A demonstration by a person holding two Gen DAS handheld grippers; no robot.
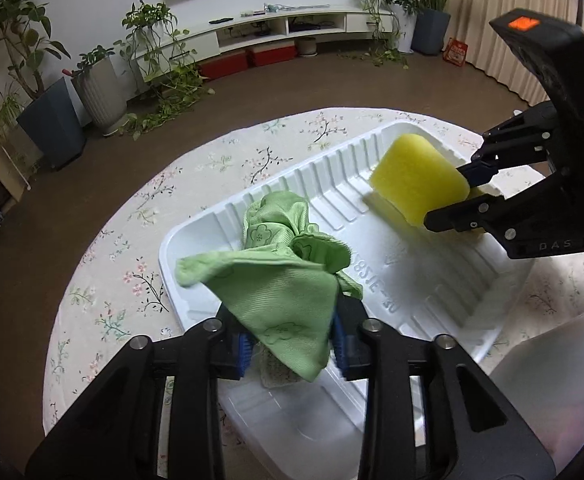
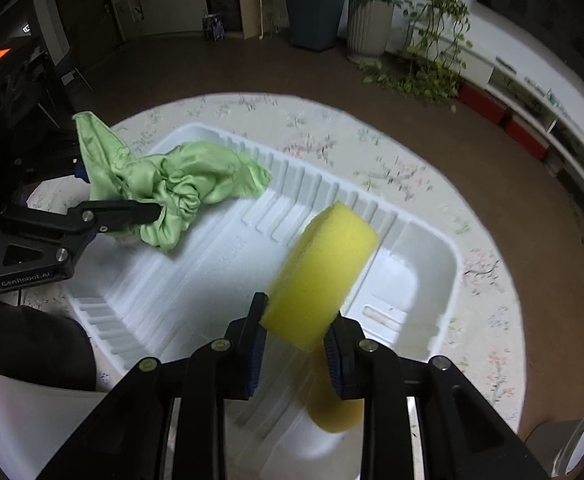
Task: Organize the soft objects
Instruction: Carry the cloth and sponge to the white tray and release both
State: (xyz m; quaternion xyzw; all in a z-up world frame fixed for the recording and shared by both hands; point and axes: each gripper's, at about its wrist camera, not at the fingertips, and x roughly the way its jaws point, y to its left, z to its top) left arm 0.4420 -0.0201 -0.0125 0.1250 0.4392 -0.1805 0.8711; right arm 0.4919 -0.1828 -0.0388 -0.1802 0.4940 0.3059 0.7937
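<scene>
2 soft items over the white ribbed plastic tray (image 1: 196, 236), neither released: left gripper (image 1: 292, 344) clamps crumpled green cloth (image 1: 284, 276), right gripper (image 2: 296, 354) squeezes yellow foam sponge (image 2: 324, 272).

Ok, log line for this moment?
left gripper: shut on crumpled green cloth | right gripper: shut on yellow foam sponge | both over ribbed white plastic tray

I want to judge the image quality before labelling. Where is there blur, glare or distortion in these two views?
Left wrist view: mostly sharp; the fisheye bends the table edge, and the white tray is bright but still shows its ribs. Right wrist view: the yellow sponge is smeared by motion blur, the tray looks overexposed with a washed-out floor, and the room behind is dark.
</scene>
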